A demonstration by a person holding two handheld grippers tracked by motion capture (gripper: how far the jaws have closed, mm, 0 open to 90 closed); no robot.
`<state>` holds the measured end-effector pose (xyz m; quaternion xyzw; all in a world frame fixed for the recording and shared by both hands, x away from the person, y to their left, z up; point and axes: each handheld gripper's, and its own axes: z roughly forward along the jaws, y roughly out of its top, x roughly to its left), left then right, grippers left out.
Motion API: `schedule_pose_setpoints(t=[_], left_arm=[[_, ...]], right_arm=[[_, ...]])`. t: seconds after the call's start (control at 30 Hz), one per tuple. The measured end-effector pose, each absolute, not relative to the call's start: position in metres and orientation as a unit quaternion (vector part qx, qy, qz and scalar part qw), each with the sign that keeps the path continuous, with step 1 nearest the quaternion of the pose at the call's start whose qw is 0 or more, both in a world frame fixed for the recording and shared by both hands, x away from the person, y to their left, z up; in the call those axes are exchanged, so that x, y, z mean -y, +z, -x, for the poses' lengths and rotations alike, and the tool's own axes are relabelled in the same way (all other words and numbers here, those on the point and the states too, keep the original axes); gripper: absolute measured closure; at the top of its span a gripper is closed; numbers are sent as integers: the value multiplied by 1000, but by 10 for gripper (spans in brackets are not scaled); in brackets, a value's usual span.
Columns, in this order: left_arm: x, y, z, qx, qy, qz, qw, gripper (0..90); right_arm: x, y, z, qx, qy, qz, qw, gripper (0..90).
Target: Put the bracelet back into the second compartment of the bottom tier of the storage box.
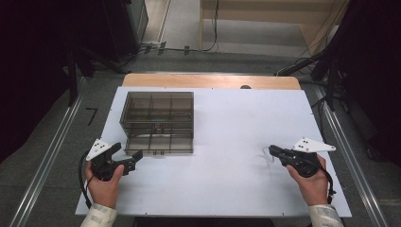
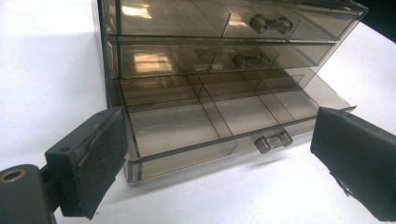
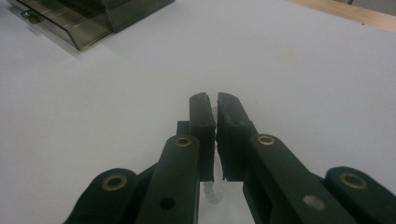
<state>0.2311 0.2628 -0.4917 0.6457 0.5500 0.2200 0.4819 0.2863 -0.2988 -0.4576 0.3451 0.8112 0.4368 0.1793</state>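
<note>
Grey floor runs all around one table (image 1: 236, 123) with a white top, and a strip of bare wood shows along its far edge. We count one see-through brown drawer box (image 1: 157, 122) on the table, toward its left side. In the left gripper view we see three drawers stacked in the drawer box (image 2: 224, 70). The bottom drawer (image 2: 210, 126) is pulled out and open, with thin walls that split it into little spaces. Each drawer has one small clear handle, so we count three handles, and the bottom handle (image 2: 273, 141) sits at the front of the open drawer.

We hold two grippers, one in each hand. Our left gripper (image 1: 127, 158) is just beside the near left corner of the drawer box. In the left gripper view its two black jaws stand wide apart, with the open drawer between them, and they hold nothing. One jaw is very close to the drawer's front corner, but we cannot tell if it touches.

Our right gripper (image 1: 273, 152) is well apart from the drawer box, over the right side of the table. In the right gripper view its jaws (image 3: 215, 135) are pressed together on one small clear plastic piece (image 3: 212, 192), which pokes out under the jaws.
</note>
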Motion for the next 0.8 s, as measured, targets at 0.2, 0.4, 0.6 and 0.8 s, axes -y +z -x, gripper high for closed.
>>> schedule_pose_setpoints(t=[0.2, 0.4, 0.6, 0.8], left_arm=[[-263, -492, -231, -549, 220, -647, 482, 46], [-263, -492, -231, -549, 221, -647, 481, 45], [-262, -492, -231, -545, 219, -650, 482, 45], [-262, -492, -231, -547, 218, -649, 482, 45]], right_arm=[[290, -455, -285, -815, 441, -334, 175, 835], [279, -454, -285, -821, 442, -320, 169, 835], [268, -454, -286, -824, 447, -309, 160, 835], [258, -453, -286, -828, 450, -296, 155, 835]])
